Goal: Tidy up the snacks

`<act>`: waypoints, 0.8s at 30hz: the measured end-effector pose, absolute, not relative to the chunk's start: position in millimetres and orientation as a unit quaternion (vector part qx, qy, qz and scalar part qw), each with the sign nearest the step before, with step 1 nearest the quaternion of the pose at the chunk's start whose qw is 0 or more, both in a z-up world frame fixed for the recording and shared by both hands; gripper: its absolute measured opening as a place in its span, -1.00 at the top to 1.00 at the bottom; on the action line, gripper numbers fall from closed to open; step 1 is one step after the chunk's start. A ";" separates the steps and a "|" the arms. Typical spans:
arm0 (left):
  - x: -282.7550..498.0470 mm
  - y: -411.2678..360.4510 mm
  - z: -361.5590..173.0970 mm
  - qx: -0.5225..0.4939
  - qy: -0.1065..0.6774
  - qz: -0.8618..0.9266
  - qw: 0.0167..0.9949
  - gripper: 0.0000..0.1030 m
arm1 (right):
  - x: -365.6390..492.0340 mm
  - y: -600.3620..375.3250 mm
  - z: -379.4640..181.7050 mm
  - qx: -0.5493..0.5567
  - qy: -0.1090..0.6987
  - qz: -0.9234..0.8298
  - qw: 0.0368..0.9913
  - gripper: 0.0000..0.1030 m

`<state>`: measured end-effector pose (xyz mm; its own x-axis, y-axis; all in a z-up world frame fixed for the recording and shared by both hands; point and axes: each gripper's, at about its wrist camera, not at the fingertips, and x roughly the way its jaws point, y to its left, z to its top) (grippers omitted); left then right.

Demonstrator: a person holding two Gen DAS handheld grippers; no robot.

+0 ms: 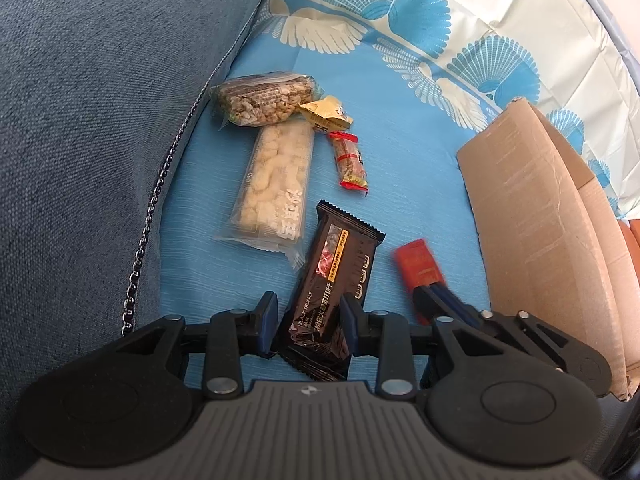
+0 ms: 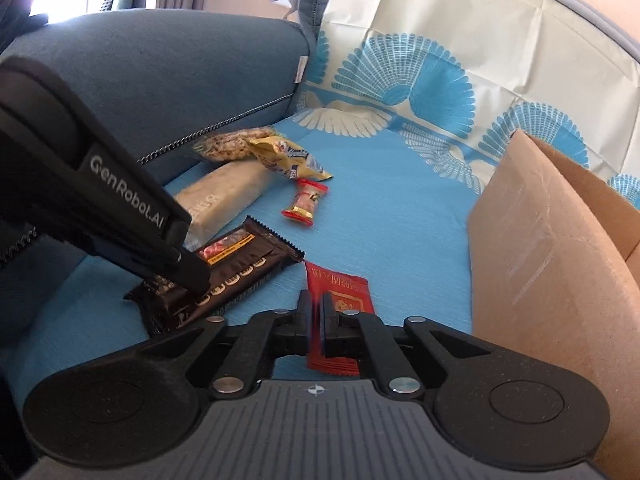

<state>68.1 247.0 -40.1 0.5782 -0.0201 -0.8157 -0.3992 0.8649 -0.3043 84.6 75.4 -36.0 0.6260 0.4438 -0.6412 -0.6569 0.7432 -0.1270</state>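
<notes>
My left gripper (image 1: 308, 322) is open with its fingers on either side of a black truffle snack bar (image 1: 332, 280) lying on the blue cloth; the bar also shows in the right wrist view (image 2: 236, 268). My right gripper (image 2: 316, 320) is shut on a red snack packet (image 2: 338, 292), which shows in the left wrist view (image 1: 416, 268) too. Further off lie a pale puffed bar (image 1: 276, 184), a clear bag of nuts (image 1: 264, 98), a yellow packet (image 1: 326, 118) and a small red candy (image 1: 352, 160).
An open cardboard box (image 1: 532, 216) stands at the right, also in the right wrist view (image 2: 552, 264). A blue sofa cushion (image 1: 92, 120) with a metal chain (image 1: 148, 220) along its edge bounds the left. A patterned cloth drapes the back.
</notes>
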 end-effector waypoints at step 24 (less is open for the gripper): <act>92.4 214.3 -47.3 -0.139 0.461 0.110 0.869 -0.09 | 116.9 54.7 -51.2 -0.110 0.367 0.267 0.884 0.12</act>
<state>92.4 214.3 -47.3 0.5500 0.0625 -0.8328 -0.3186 0.9375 -0.1400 116.9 54.7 -51.2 0.5884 0.3917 -0.7073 -0.5527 0.8334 0.0017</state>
